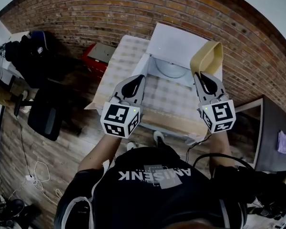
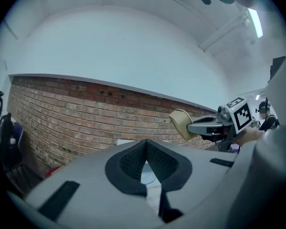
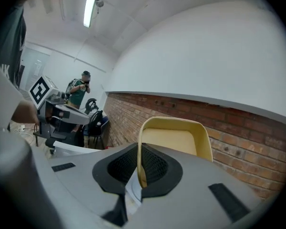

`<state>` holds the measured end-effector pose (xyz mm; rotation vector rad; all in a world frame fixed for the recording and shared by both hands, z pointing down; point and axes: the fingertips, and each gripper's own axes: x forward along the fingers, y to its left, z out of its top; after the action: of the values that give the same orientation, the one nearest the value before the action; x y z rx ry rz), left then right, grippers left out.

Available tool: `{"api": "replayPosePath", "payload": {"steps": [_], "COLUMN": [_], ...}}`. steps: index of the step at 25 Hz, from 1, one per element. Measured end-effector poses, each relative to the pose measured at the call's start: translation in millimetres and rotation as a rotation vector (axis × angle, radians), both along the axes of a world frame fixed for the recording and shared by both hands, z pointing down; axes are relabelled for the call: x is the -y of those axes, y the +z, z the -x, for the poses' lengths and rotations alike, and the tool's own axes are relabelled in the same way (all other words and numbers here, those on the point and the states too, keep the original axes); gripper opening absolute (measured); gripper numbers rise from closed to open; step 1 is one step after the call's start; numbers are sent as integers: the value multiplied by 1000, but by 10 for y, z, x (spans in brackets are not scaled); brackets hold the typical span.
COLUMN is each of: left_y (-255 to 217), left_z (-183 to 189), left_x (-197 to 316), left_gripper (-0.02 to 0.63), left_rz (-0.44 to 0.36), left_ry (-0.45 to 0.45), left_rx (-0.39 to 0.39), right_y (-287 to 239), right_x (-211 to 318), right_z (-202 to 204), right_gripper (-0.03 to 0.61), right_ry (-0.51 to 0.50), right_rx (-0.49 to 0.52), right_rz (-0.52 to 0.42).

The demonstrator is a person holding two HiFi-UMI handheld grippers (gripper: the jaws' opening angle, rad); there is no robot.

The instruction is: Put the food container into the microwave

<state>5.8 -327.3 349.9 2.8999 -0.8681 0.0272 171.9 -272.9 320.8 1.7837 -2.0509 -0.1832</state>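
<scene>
Food container (image 1: 207, 56): beige, empty as far as can be seen. It is in the air at the right front corner of the microwave (image 1: 174, 42), not yet inside. It stands tipped on edge with its open side turned toward the person.

Right gripper (image 1: 203, 78): jaws pinched on the container's near rim, the thin wall running between the pads. Judgement: a rim pinch is the only hold such a shallow tray offers, and it leaves the tray's body ahead of the jaws to go in first.

Microwave: door appears swung open to the left, cavity exposed, turntable (image 1: 171, 69) bare. Judgement: the tray needs levelling and a move left and down to clear the opening.

Left gripper (image 1: 137, 82): jaws pressed together, nothing between them. It hangs near the cavity's left side over the checkered table (image 1: 126, 61), probably clear of the path and placed for the door.
</scene>
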Motion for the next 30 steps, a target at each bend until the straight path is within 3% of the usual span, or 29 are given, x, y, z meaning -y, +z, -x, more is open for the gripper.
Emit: {"api": "replayPosePath", "payload": {"steps": [9, 21, 30], "left_y": [251, 550, 754], "left_z": [-214, -164, -122], "left_x": [-46, -27, -28], "left_gripper": [11, 11, 11], "left_rz": [-1, 24, 46], "left_ry": [-49, -156, -213], "left_rx": [29, 63, 92], "right_y": [712, 1537, 2061], "right_x": [152, 205, 135], "right_z": [183, 546, 729], "right_gripper": [51, 51, 51], "right_ry": [-222, -498, -688], "right_rx": [-42, -106, -215], "right_rz": [167, 318, 445]}}
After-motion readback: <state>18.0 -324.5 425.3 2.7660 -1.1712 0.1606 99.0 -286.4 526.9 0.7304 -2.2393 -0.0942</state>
